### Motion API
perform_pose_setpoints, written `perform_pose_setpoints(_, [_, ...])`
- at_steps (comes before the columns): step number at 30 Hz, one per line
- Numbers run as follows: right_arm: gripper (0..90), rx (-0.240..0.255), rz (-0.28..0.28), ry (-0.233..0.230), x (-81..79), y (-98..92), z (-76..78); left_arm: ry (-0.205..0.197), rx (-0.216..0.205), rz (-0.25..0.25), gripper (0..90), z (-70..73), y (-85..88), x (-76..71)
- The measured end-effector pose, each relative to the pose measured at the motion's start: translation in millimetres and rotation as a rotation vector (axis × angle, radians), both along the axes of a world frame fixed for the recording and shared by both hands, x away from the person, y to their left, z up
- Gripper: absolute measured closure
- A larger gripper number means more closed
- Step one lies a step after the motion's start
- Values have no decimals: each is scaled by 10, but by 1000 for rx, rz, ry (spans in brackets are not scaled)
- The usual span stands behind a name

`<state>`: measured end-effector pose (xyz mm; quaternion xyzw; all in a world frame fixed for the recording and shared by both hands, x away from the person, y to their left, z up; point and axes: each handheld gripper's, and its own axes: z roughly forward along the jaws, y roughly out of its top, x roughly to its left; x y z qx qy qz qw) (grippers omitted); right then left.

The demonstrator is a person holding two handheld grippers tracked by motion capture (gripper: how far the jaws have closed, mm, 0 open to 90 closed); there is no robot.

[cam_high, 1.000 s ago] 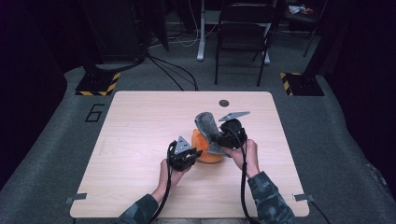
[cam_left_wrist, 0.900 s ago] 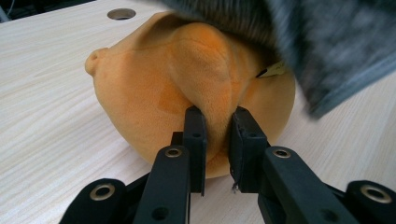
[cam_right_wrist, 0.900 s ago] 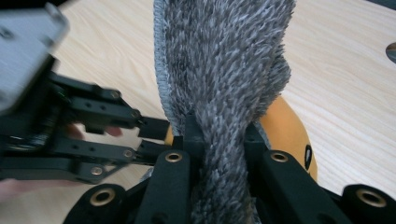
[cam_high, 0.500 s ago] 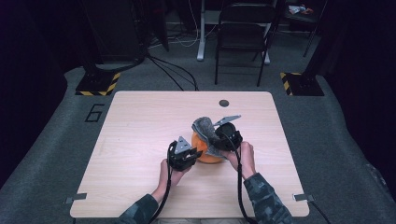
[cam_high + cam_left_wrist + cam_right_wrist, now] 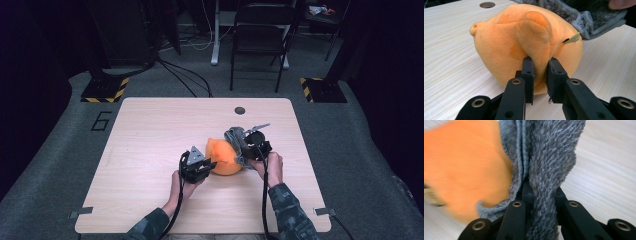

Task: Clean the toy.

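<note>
- Orange plush, a rounded soft toy, is seen resting on the pale wooden tabletop, near its middle.
- A fold of the toy's fabric is pinched between the nearly closed jaws of the left claw, seen from the toy's near side.
- A grey fuzzy cloth is clamped in the closed right claw.
- The cloth is draped against the toy's right side, touching it.
- A small tan tag is seen on the toy beside the cloth's edge.
</note>
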<state>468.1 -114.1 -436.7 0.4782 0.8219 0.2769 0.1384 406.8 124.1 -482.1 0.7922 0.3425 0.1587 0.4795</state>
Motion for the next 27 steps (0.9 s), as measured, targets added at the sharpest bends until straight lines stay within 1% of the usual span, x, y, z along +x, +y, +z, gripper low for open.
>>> perform_pose_setpoints(1, [787,-7,-11,5,16,-24,-28,2,4,-8,778,5,4,1])
perform_pose_setpoints(2, [787,-3,-22,15,35,-54,-67,-2,9,-11,778,6,3,2])
perform_pose_setpoints(3, [787,13,-27,30,52,-86,-104,-8,5,-5,778,2,-5,1])
perform_pose_setpoints(4, [787,22,-30,39,69,-117,-131,-4,8,-10,778,7,-2,1])
perform_pose_setpoints(6, [787,18,-52,53,89,-150,-170,-3,7,-9,779,6,5,5])
perform_pose_setpoints(7, [787,14,-52,59,98,-173,-188,-7,2,2,779,2,0,3])
perform_pose_setpoints(8, [787,10,-59,65,101,-184,-213,-3,-4,2,779,1,-1,2])
perform_pose_setpoints(10, [787,-18,-70,74,116,-213,-262,-4,-6,5,779,1,3,3])
perform_pose_setpoints(11, [787,-15,-78,76,125,-223,-286,0,-6,5,779,2,7,4])
perform_pose_setpoints(12, [787,-22,-75,82,133,-247,-280,1,-1,2,778,5,17,9])
perform_pose_setpoints(13, [787,-17,-85,73,130,-260,-258,3,1,0,778,6,23,12])
perform_pose_setpoints(14, [787,-14,-89,63,127,-274,-220,-2,-7,9,778,0,23,15])
perform_pose_setpoints(15, [787,6,-90,47,108,-289,-117,1,-12,11,778,-3,26,19])
perform_pose_setpoints(16, [787,21,-88,19,82,-284,-21,5,-11,9,778,-2,31,22])
perform_pose_setpoints(17, [787,48,-71,-1,48,-271,89,9,-13,6,778,0,36,23])
perform_pose_setpoints(18, [787,63,-59,-44,8,-241,190,6,-13,8,777,-2,34,23])
perform_pose_setpoints(19, [787,82,-43,-62,-38,-192,283,4,-10,10,777,0,33,22])
perform_pose_setpoints(20, [787,101,-11,-72,-75,-139,343,4,-11,8,775,0,34,22])
perform_pose_setpoints(21, [787,108,25,-67,-103,-75,370,4,-11,7,775,-1,35,22])
perform_pose_setpoints(22, [787,100,49,-56,-125,9,359,1,-10,6,773,-1,38,27])
perform_pose_setpoints(23, [787,81,68,-46,-133,98,317,2,-11,7,764,-4,41,30])
perform_pose_setpoints(24, [787,52,90,-36,-125,161,256,6,-11,11,747,-8,42,31])
perform_pose_setpoints(26, [788,11,82,-42,-101,227,152,9,-21,19,667,-10,53,27])
perform_pose_setpoints(27, [788,23,78,-36,-86,217,130,13,-18,15,615,1,63,19])
